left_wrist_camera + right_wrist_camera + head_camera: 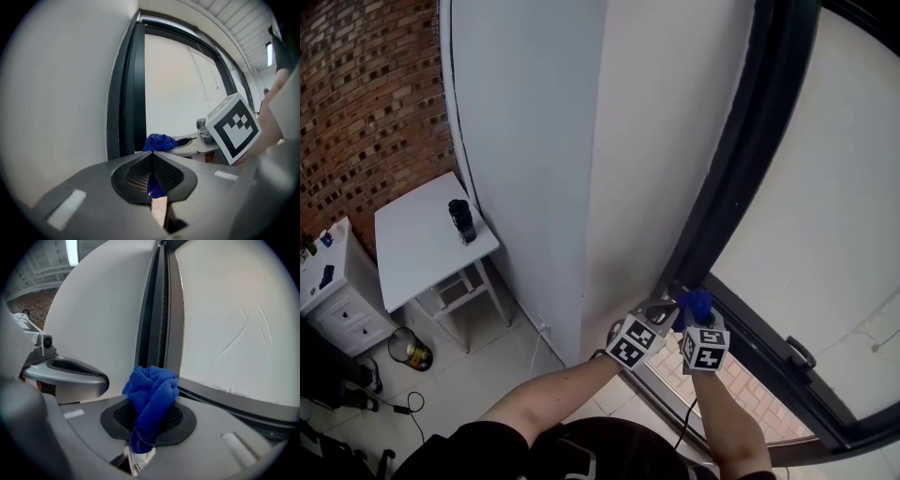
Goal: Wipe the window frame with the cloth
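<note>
The right tool (pixel 149 420) is shut tight on the blue cloth (pixel 152 390). The cloth sticks up in a bunch between its two jaws. It is low down, right by the dark window frame (pixel 159 310), near the bottom corner where the frame meets the white wall (pixel 534 141). I cannot tell if the cloth touches the frame. The left tool (pixel 151 159) is just beside the right one. Its jaws are pressed together and hold nothing. Well off to the left, a dark bottle (pixel 461 220) stands on a small white worktop (pixel 412 253).
</note>
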A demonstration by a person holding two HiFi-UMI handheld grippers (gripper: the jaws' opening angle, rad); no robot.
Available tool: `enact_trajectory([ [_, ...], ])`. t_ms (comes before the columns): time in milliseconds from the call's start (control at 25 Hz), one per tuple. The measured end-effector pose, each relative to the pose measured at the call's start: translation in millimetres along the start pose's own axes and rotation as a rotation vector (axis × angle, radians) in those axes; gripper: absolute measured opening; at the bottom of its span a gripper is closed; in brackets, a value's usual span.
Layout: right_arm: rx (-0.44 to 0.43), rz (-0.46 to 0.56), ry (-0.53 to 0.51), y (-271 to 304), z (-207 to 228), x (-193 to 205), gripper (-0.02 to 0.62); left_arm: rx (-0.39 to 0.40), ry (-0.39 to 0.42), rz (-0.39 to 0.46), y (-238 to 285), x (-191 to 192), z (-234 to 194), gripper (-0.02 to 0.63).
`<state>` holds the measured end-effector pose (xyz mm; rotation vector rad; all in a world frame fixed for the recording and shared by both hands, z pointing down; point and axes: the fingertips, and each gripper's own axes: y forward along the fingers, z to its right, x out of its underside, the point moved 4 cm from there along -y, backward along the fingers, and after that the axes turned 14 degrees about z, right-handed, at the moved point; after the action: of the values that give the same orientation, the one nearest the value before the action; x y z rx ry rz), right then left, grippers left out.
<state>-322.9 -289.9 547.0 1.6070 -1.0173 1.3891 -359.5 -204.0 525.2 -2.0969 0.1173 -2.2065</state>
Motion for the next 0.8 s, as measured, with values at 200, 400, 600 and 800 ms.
enact_trajectory([
  [200,0.005,-0.003,-0.014,0,-1,-4,0.08,0.012,-0.007,-0.002,-2,-2,-2,-0.006],
  [400,0.027,-0.023,-0.005,-9,-4,-5,0.08,0.019,-0.015,-0.002,-10,-4,3,-0.006],
  [600,-0.004,-0.028,0.0,-26,-14,-10,0.08,-0.023,-0.046,-0.006,-24,-9,10,-0.006],
  [800,-0.037,-0.027,0.008,-28,-25,-4,0.081,-0.066,-0.048,-0.031,-36,1,9,-0.006],
])
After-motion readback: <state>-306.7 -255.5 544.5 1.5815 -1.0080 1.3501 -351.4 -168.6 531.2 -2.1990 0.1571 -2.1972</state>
